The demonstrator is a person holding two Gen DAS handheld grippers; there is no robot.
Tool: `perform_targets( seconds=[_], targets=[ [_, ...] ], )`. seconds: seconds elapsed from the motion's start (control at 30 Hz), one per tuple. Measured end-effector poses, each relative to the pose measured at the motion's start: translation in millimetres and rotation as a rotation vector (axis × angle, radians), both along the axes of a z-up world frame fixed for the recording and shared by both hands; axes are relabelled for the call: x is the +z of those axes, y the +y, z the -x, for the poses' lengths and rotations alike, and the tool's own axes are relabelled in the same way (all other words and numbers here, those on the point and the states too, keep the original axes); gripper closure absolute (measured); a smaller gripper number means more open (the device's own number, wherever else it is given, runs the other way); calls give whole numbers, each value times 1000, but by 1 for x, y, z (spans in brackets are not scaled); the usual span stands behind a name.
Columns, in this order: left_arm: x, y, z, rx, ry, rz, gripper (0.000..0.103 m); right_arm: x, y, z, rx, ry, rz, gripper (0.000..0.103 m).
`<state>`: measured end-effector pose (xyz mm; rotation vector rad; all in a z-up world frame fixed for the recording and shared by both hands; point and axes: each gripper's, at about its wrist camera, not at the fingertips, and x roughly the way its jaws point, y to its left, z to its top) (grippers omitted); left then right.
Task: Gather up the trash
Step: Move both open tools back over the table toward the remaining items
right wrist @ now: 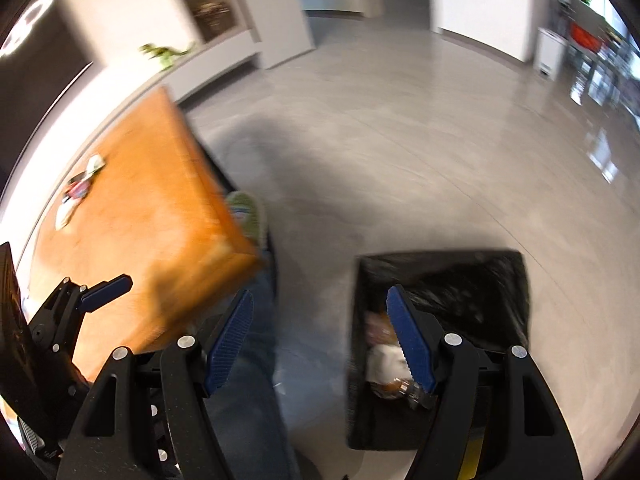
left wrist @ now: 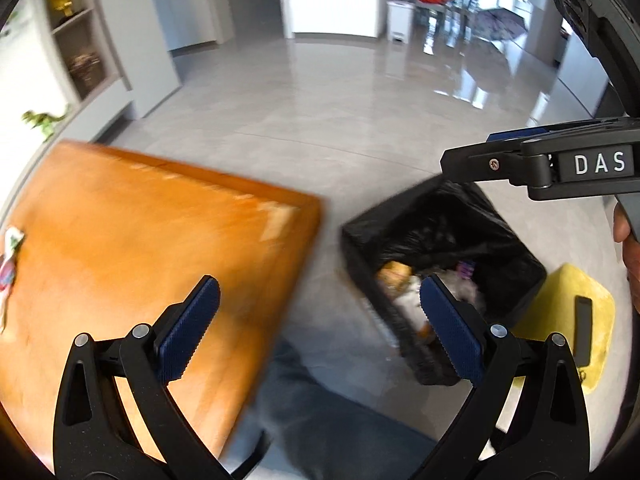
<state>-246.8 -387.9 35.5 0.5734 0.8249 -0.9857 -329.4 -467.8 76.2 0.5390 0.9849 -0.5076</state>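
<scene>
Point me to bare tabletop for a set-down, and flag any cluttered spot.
Most of the wooden table is bare, from the corner near the trash bin across the middle. Clutter: wrappers at its far-left edge. Both grippers are open and empty.

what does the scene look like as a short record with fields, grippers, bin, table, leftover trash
left gripper: open, empty
right gripper: open, empty, above the floor beside the bin
bin: black-lined, on the floor, trash inside
table: orange wood, left of the bin
leftover trash: wrappers lying at the table's far side
</scene>
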Motion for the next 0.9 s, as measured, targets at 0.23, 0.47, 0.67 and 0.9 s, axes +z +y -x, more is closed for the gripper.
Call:
perform_targets(
  seconds=[0.23,0.47,0.67,0.9],
  targets=[
    [21,79,-53,185,-30,46,6,19,62,-89,216,-34,15,33],
    [30,155,-99,375,-37,59,6,26,120,-161,382,-49,8,33],
    [29,216,-132,505,-32,65,6,23,167,-217,499,-42,2,33],
    [23,287,-185,679,-1,76,6,13,205,-287,596,-18,-13,33]
  ],
)
